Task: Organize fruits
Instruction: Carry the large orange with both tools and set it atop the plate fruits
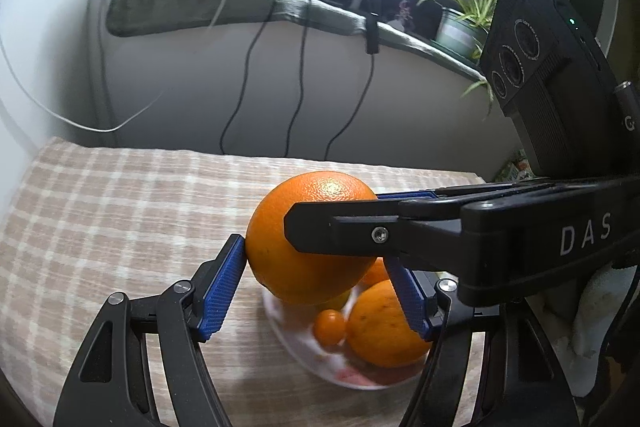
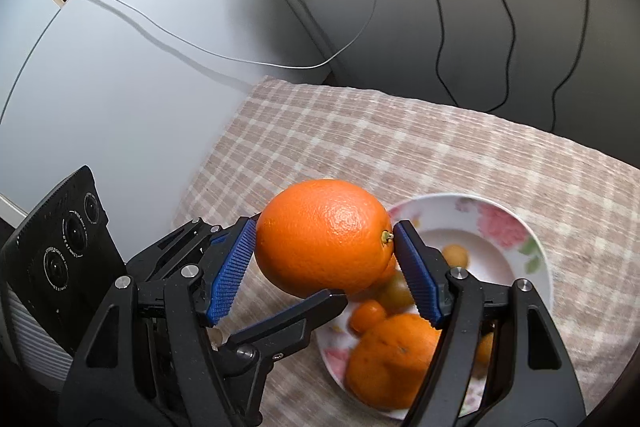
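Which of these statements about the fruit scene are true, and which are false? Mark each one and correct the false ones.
1. The right tongs hold the large orange between their blue pads. True.
2. The plate is empty. False: it holds a second orange and small fruits.
3. The tablecloth is checked. True.
4. The plate is plain white. False: it has pink flowers on it.

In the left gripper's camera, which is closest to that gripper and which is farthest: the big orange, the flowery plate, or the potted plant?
1. Big orange: between the left gripper fingers.
2. Flowery plate: just below, on the checked cloth.
3. Potted plant: far back on the ledge, upper right.
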The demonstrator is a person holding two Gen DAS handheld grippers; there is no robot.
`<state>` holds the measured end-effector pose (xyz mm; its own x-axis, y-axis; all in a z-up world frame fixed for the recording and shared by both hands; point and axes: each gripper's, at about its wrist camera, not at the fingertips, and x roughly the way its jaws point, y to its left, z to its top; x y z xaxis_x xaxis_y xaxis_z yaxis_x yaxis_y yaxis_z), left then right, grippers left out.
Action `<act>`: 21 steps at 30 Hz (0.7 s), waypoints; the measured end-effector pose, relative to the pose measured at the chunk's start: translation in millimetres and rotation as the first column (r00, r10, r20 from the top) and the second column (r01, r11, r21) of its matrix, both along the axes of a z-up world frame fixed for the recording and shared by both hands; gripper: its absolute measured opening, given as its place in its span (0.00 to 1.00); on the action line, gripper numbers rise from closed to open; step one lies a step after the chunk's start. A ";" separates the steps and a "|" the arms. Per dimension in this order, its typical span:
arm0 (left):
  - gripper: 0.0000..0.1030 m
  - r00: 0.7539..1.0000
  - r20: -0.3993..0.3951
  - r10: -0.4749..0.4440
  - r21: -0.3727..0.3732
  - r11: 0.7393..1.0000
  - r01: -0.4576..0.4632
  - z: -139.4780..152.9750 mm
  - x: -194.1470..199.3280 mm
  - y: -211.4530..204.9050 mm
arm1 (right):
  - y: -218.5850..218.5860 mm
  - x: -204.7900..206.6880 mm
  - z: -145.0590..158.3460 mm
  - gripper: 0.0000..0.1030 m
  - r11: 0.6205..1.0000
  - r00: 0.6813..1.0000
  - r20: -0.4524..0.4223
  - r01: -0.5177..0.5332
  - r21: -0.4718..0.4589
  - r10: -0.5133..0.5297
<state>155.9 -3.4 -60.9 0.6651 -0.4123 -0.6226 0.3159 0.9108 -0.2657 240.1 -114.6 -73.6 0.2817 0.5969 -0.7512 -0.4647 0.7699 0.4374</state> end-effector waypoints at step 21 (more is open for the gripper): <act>0.68 0.996 -0.026 -0.084 0.074 0.994 0.086 -9.3 -1.8 -48.3 | -48.1 -6.8 -16.0 0.72 0.998 0.997 -0.043 0.063 -0.009 -0.063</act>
